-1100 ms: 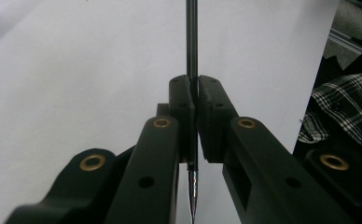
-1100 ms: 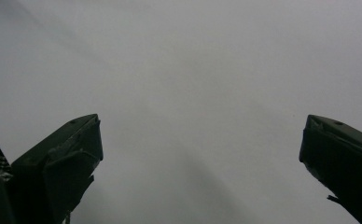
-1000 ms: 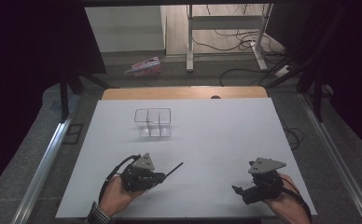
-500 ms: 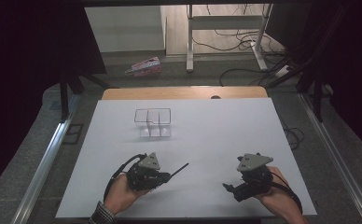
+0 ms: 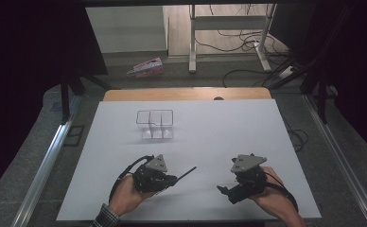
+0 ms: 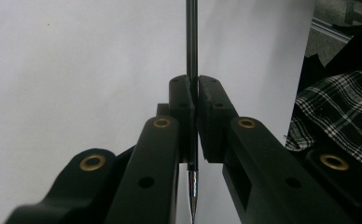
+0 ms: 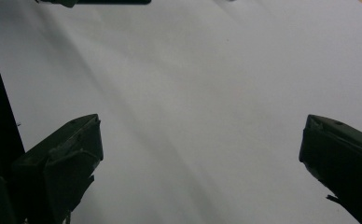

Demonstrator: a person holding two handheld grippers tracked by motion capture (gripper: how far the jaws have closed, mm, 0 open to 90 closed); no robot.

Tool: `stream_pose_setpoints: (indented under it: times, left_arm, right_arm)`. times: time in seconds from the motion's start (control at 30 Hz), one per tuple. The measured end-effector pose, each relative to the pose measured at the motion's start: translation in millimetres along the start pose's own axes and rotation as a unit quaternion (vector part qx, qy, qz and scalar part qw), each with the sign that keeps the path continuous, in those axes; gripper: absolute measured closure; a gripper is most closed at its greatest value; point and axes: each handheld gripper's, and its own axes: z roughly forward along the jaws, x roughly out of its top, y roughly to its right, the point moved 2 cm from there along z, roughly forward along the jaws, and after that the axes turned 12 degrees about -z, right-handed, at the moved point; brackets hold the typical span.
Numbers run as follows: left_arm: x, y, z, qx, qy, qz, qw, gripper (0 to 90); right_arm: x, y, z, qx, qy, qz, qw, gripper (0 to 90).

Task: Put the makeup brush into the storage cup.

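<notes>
A thin dark pen point(image 5: 186, 172) with a silver tip sticks out to the right of my left gripper point(image 5: 174, 178), low on the white table point(image 5: 219, 132). In the left gripper view the pen point(image 6: 191, 37) runs straight up between the jaws of that gripper point(image 6: 196, 93), which are shut on it. My right gripper point(image 5: 224, 191) sits at the front right, pointing left toward the pen. Its jaws stand wide open over bare table in the right gripper view point(image 7: 200, 144), with nothing between them. A clear divided box point(image 5: 155, 124) stands farther back, apart from both grippers.
A wooden strip point(image 5: 186, 93) borders the table's far edge. Beyond it lie a coloured packet point(image 5: 146, 67), cables and a desk frame on the floor. Metal rails point(image 5: 49, 156) run along both sides. A plaid sleeve point(image 6: 337, 112) is beside the left gripper.
My right gripper has moved left across the table's front, toward the left gripper. The left gripper with the pen has stayed almost where it was.
</notes>
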Motion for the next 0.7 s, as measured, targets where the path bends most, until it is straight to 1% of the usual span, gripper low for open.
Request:
stream_pose_setpoints:
  times: [0.1, 0.23, 0.27, 0.3, 0.33, 0.37, 0.4, 0.43, 0.63, 0.7]
  left_arm:
    - [2.4, 1.6, 1.1, -0.002, -0.004, 0.003, 1.0000, 85.7]
    - [5.3, 3.6, 3.5, -0.006, -0.011, 0.009, 0.9999, 85.7]
    - [5.9, 4.3, 4.5, -0.008, -0.012, 0.009, 0.9999, 85.7]
    - [6.6, 4.2, 4.6, -0.008, -0.018, 0.015, 0.9997, 85.7]
    - [7.2, 5.2, 5.7, -0.010, -0.016, 0.012, 0.9998, 85.7]
    - [8.0, 4.9, 5.7, -0.010, -0.021, 0.018, 0.9996, 85.7]
    - [8.6, 6.0, 6.6, -0.013, -0.018, 0.016, 0.9996, 85.7]
    - [9.6, 6.2, 6.4, -0.013, -0.024, 0.021, 0.9994, 85.7]
    - [14.2, 8.6, 7.8, -0.017, -0.028, 0.027, 0.9991, 85.7]
    - [15.5, 9.7, 8.4, -0.019, -0.030, 0.030, 0.9989, 85.7]
  right_arm:
    - [7.0, -0.7, 3.2, 0.006, 0.000, -0.008, 0.9999, 0.0]
    - [12.6, -2.0, 6.2, 0.012, 0.002, -0.013, 0.9998, 0.0]
    - [14.2, -2.7, 7.4, 0.014, 0.003, -0.017, 0.9997, 0.0]
    - [15.9, -3.3, 8.4, 0.015, 0.003, -0.021, 0.9997, 0.0]
    - [17.6, -3.9, 9.5, 0.016, 0.003, -0.024, 0.9996, 0.0]
    - [19.2, -4.4, 10.8, 0.017, 0.003, -0.026, 0.9995, 0.0]
    - [20.7, -5.1, 11.9, 0.019, 0.003, -0.029, 0.9994, 0.0]
    - [22.3, -5.7, 13.1, 0.020, 0.002, -0.033, 0.9992, 0.0]
    - [32.4, -10.5, 21.1, 0.034, -0.008, -0.059, 0.9976, 0.0]
    - [34.9, -11.5, 23.5, 0.039, -0.015, -0.062, 0.9972, 0.0]
